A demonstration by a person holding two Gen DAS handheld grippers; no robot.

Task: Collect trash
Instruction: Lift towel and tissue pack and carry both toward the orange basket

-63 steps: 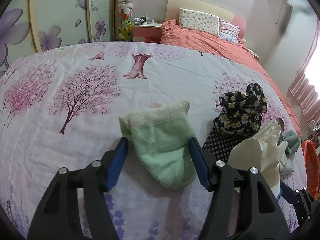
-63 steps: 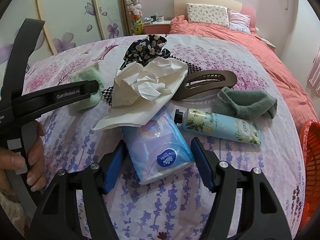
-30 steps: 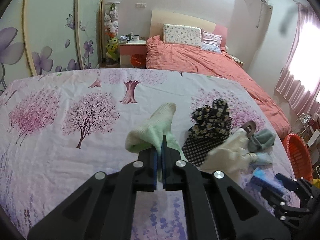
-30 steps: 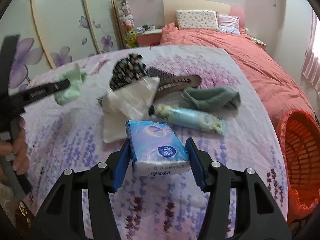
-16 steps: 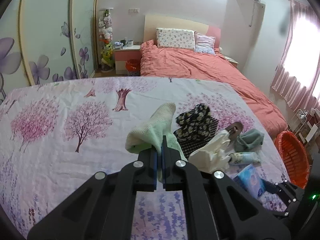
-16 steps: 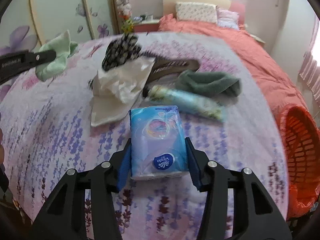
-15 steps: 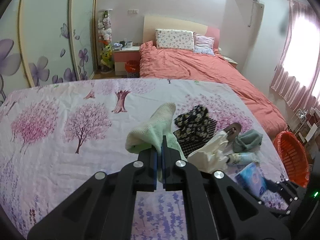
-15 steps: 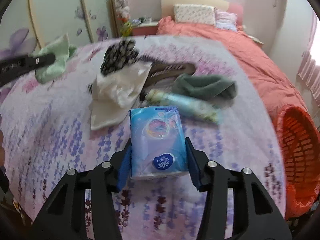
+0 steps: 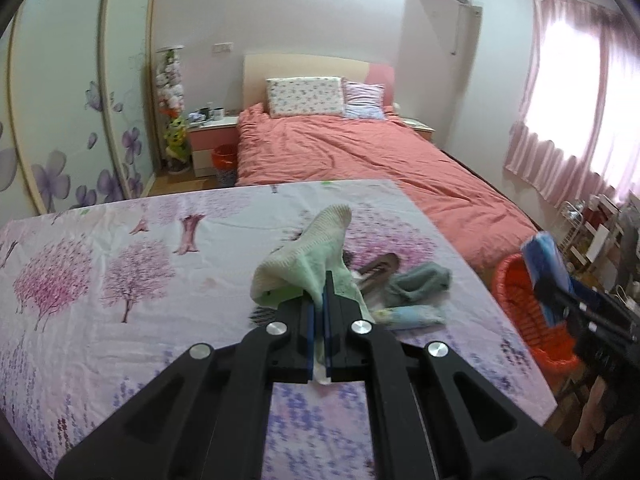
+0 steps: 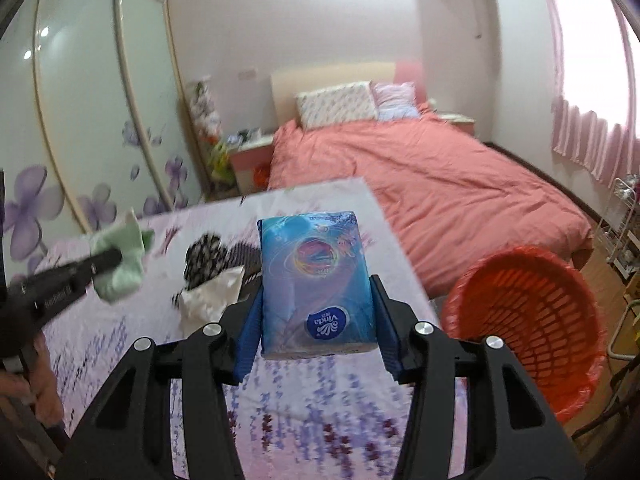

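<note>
Pink curtains lit a bedroom where a table covered in a tree-printed cloth [image 9: 120, 280] stood before a coral-covered bed [image 9: 360, 160]. Above that cloth the left gripper [image 9: 318, 320] had its blue pads pressed together on a pale green sock [image 9: 308, 256], which hung clear of the table. Beyond it lay a dark green cloth [image 9: 420, 284], a brown hair clip [image 9: 380, 266] and a floral tube [image 9: 412, 314], close together. At the right edge of the left view the right gripper [image 10: 316, 324] showed only blurred; in its own view its pads were clamped on the sides of a blue Vinda tissue pack [image 10: 316, 280], lifted off the cloth. An orange mesh basket [image 10: 528, 320] lined with a red bag stood on the floor just beside the table's right edge. A crumpled white tissue [image 10: 212, 300] and a black floral fabric [image 10: 200, 260] rested on the cloth behind the pack. Part of a hand [image 10: 36, 384] held the left tool's handle
</note>
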